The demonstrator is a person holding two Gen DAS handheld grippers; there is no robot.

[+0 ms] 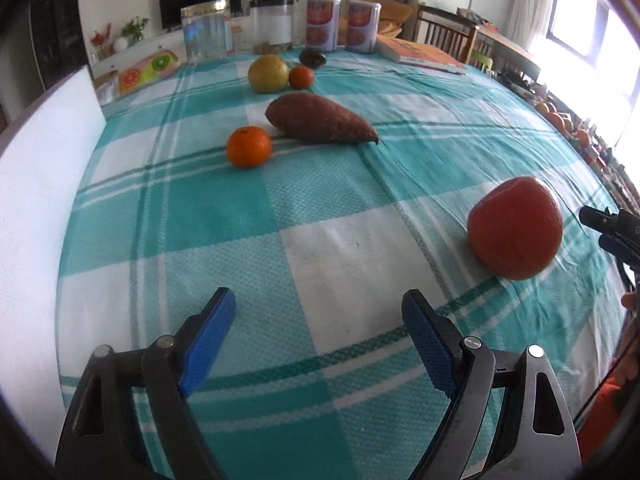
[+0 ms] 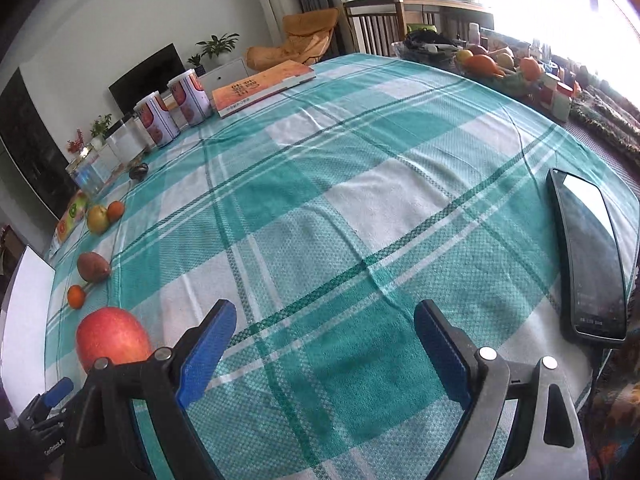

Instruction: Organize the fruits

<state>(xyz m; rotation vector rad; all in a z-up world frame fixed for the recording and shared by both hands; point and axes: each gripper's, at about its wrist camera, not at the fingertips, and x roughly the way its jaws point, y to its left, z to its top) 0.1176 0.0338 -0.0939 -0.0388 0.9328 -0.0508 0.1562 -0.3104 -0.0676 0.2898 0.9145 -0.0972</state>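
The red apple (image 1: pixel 516 228) lies on the teal checked tablecloth (image 1: pixel 328 248), right of my left gripper (image 1: pixel 320 304), which is open with nothing between its blue pads. Farther back lie a tangerine (image 1: pixel 249 147), a sweet potato (image 1: pixel 320 119), a yellow-green fruit (image 1: pixel 268 73) and a small orange (image 1: pixel 301 77). In the right wrist view my right gripper (image 2: pixel 326 312) is open over bare cloth, with the red apple (image 2: pixel 112 338) just left of its left finger. The tangerine (image 2: pixel 76 295) and sweet potato (image 2: pixel 93 267) sit beyond it.
A white board (image 1: pixel 40 200) stands along the table's left edge. Jars and two cans (image 1: pixel 323 24) line the far edge, beside a book (image 2: pixel 262 86). A dark phone (image 2: pixel 592 256) lies at the right. A bowl of fruit (image 2: pixel 492 66) sits at the far right edge.
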